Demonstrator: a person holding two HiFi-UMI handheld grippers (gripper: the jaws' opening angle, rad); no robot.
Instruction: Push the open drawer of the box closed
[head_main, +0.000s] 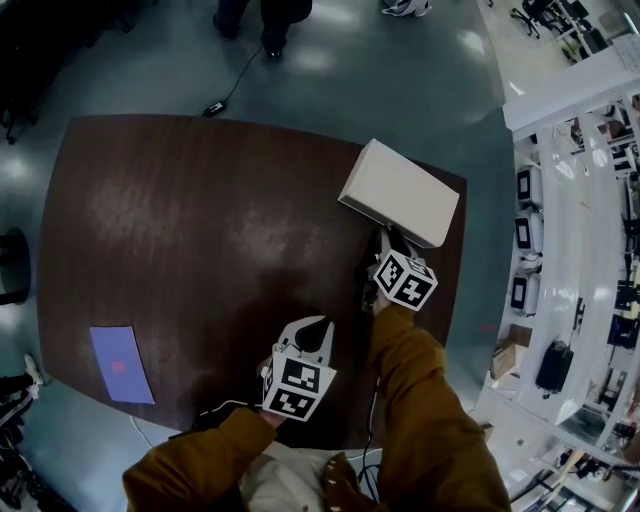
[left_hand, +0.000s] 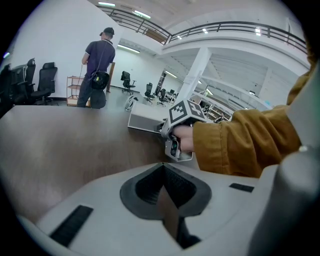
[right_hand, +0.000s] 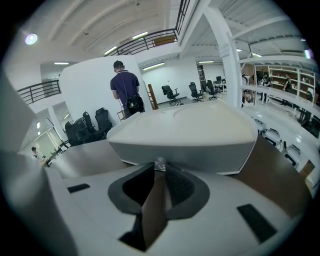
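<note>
A white box (head_main: 400, 190) lies at the far right of the dark wooden table (head_main: 200, 230). Its near face (right_hand: 185, 150) looks flush, with the drawer in. A small clear knob (right_hand: 160, 163) sticks out of that face. My right gripper (head_main: 385, 238) is against the box's near side, and its tips (right_hand: 159, 167) are pinched on the knob. The left gripper view shows the box (left_hand: 145, 120) with the right gripper (left_hand: 170, 134) at it, held by a hand in a mustard sleeve. My left gripper (head_main: 312, 328) hovers near the table's front edge, jaws together (left_hand: 161, 167) with nothing in them.
A purple sheet (head_main: 121, 364) lies at the table's front left corner. A person (head_main: 262, 20) stands on the floor beyond the far edge, with a cable (head_main: 215, 105) nearby. Shelving (head_main: 590, 200) runs along the right. Office chairs (left_hand: 30, 80) stand to the left.
</note>
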